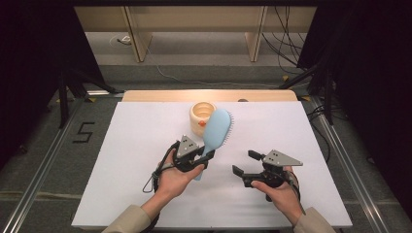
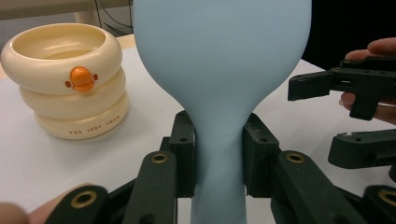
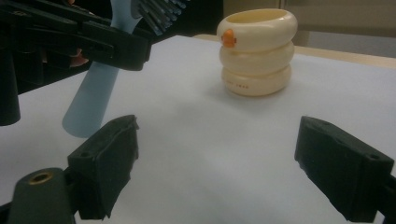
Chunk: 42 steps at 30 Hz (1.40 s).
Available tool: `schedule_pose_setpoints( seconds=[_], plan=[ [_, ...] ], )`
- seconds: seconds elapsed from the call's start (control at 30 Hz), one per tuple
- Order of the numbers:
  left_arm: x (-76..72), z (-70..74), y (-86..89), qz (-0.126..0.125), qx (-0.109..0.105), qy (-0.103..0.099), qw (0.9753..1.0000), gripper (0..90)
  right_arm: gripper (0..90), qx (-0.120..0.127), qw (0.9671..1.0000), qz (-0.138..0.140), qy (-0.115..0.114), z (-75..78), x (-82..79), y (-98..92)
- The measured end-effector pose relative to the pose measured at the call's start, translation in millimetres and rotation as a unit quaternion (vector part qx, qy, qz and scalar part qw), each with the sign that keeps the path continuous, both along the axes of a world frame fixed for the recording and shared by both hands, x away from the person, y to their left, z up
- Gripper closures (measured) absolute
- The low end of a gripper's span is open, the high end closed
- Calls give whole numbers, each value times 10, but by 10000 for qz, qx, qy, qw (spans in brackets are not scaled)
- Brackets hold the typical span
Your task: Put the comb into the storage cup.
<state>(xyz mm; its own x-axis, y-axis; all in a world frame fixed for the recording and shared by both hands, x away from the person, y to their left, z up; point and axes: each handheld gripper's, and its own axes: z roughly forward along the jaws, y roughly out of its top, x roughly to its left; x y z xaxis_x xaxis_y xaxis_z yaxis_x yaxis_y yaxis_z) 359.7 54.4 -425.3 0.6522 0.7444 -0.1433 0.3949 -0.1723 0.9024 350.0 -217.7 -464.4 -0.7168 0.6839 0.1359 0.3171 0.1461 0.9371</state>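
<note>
1. The left gripper [image 1: 206, 156] is clamping the neck of the light blue hairbrush [image 1: 215, 130], both jaws pressing on the narrow part where handle meets head, as the left gripper view is showing [image 2: 219, 140].
2. The brush is being held off the white table [image 1: 131, 160], its long axis slanting up and away from the person, the head ending just beside the cream ringed cup [image 1: 201, 114] and the handle end pointing down toward the person.
3. The right gripper [image 1: 245, 162] is hovering with jaws spread wide and nothing between them, on the side of the brush away from the left hand.
4. In the right gripper view the free handle end [image 3: 86, 116] is hanging left of those open jaws, nearer than the cup [image 3: 257, 49].
5. Judging from this, the right gripper is standing nearest the handle, so a handover is looking likelier than a drop into the cup.
</note>
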Motion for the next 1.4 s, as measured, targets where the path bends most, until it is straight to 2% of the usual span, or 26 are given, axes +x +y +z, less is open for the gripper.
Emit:
schedule_pose_setpoints(
  seconds=[1.4],
  plan=[
    [-27, -14, -100, -48, -32, -46, 10000, 693, 143, 36, 9998, 220, 9, 3, -6, 274]
  ],
)
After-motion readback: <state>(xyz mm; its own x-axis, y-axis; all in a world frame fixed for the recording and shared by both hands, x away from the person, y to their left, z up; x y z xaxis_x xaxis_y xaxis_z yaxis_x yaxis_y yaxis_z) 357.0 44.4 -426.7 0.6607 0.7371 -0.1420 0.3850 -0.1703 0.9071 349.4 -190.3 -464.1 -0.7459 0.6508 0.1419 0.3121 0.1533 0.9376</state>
